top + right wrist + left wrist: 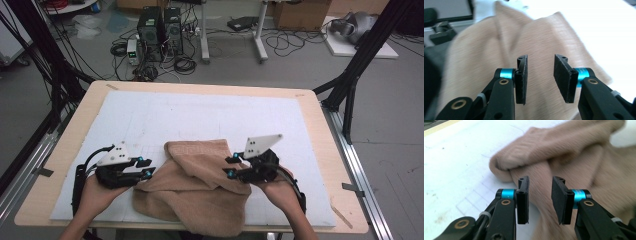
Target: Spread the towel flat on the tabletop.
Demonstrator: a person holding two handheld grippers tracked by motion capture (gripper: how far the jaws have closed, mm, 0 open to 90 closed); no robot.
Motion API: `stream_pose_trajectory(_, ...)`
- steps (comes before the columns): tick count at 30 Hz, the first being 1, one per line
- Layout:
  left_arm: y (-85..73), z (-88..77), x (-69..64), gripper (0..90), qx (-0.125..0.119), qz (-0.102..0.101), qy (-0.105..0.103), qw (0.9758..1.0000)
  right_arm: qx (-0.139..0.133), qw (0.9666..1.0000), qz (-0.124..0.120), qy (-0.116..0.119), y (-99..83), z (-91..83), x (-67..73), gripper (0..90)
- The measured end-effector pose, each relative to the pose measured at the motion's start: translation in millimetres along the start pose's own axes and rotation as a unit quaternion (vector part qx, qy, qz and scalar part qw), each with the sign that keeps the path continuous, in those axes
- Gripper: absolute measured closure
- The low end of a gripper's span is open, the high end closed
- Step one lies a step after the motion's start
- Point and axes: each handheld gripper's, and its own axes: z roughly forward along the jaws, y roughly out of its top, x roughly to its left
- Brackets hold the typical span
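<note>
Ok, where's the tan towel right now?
The tan towel lies crumpled on the white mat at the table's near edge in the high view, between the left gripper and right gripper.

A white mat covers the wooden table; computer towers and tangled cables lie far behind.

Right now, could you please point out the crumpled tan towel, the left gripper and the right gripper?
crumpled tan towel [200, 187]: high view, its bunched middle.
left gripper [147, 166]: high view, midway between its open fingertips.
right gripper [230, 166]: high view, midway between its open fingertips.
</note>
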Motion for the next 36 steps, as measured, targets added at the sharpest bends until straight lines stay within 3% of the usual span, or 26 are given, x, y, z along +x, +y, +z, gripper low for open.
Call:
stream_pose_trajectory(4,-2.2,24.3,9.6,59.1,0.025,-0.012,0.005,0.9996,0.020,0.9997,0.007,-0.015,4.8,22.0,-29.7,59.3)
stream_pose_trajectory(5,-3.9,30.5,11.1,54.7,0.036,-0.013,0.015,0.9992,0.025,0.9995,0.010,-0.019,3.3,28.4,-36.3,57.4)
stream_pose_trajectory(7,-8.2,41.5,13.4,50.0,0.049,-0.022,0.008,0.9985,0.035,0.9988,0.031,-0.009,-2.4,41.9,-47.8,53.5)
stream_pose_trajectory(10,-14.3,54.2,14.4,52.3,0.070,-0.024,-0.002,0.9973,0.058,0.9971,0.050,0.003,-14.9,61.9,-54.2,52.0)
stream_pose_trajectory(12,-18.3,62.1,15.1,57.4,0.095,-0.028,-0.013,0.9950,0.077,0.9953,0.057,0.010,-24.0,72.5,-53.9,52.3)
stream_pose_trajectory(14,-21.5,67.3,12.6,64.8,0.105,-0.019,-0.008,0.9943,0.090,0.9935,0.066,0.023,-32.3,79.6,-53.3,60.3)
stream_pose_trajectory(16,-21.0,66.1,11.5,74.2,0.100,-0.013,-0.011,0.9948,0.095,0.9931,0.061,0.033,-36.0,81.6,-50.6,76.3)
stream_pose_trajectory(18,-20.5,65.2,11.5,81.6,0.099,-0.016,-0.012,0.9949,0.095,0.9938,0.050,0.032,-34.5,79.4,-49.2,81.9)
stream_pose_trajectory(23,-16.1,56.4,16.9,85.1,0.074,-0.031,0.003,0.9968,0.064,0.9963,0.057,0.012,-30.5,61.4,-54.2,83.1)
stream_pose_trajectory(28,3.2,41.6,22.3,85.6,0.035,-0.027,0.029,0.9986,0.046,0.9977,0.047,-0.015,-16.4,39.3,-58.6,83.3)
stream_pose_trajectory(32,27.0,24.2,28.7,85.8,-0.002,-0.023,0.057,0.9981,0.035,0.9979,0.033,-0.043,-1.5,22.3,-60.3,83.3)
stream_pose_trajectory(36,41.4,7.6,31.9,85.9,-0.022,-0.015,0.075,0.9968,0.022,0.9971,0.032,-0.065,3.7,5.5,-62.5,83.3)
